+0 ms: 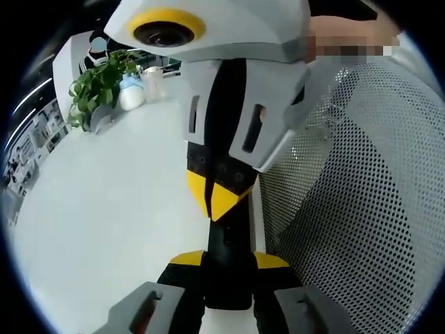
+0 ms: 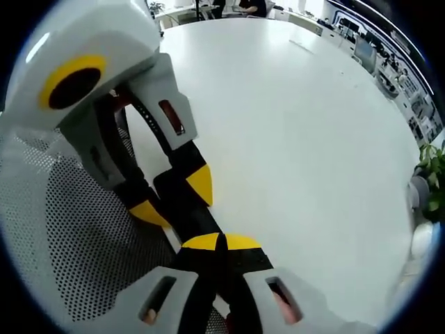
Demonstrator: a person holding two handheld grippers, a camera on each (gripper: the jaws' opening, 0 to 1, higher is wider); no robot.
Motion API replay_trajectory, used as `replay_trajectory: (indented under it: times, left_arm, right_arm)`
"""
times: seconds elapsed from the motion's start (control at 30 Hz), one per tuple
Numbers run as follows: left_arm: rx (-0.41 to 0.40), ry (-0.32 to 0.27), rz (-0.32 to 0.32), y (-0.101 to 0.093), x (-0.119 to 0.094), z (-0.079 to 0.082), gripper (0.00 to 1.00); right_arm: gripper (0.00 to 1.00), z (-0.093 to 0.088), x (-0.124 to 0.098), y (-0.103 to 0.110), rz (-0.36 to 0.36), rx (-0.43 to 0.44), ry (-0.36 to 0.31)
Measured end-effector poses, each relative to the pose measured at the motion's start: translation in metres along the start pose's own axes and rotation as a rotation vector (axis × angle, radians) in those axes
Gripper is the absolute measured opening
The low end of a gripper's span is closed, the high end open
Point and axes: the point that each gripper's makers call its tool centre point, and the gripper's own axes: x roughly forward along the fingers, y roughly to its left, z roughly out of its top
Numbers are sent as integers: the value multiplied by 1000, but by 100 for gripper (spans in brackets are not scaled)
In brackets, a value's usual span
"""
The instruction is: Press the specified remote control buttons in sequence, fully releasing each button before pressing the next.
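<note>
A long black remote control lies lengthwise between the yellow-tipped jaws of my left gripper, which is shut on it. My right gripper comes down from the top of the left gripper view, jaws shut, and its yellow tips appear to rest on the remote's upper face. In the right gripper view, the right gripper has its yellow tips closed together against the near end of the remote. The left gripper clamps the remote from the upper left. The remote's buttons are hidden.
Both grippers hover over the edge of a large white table. A perforated mesh chair back stands close beside them. A green plant and a white bottle sit at the table's far side.
</note>
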Motion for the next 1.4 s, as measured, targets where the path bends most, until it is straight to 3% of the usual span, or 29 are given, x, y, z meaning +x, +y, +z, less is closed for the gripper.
replay_trajectory:
  times: [0.2,0.63,1.0,1.17,1.4]
  left_arm:
    - [-1,-1,0,0,0,0,25]
    - [-2,-2,1,0,0,0,24]
    - [-4,-1,4,0,0,0,25]
    - [-6,-3,5,0,0,0,25]
    - [-8,-6,6,0,0,0,25]
  right_arm:
    - [0,-1,0,-2,18,73,-15]
    - [0,-1,0,-1,28,111,-17]
    - [0,-3,-2,0,6,65,10]
    - [0,-6,-4,2,26,79,26]
    - [0,-7,-6,6,40,25,31]
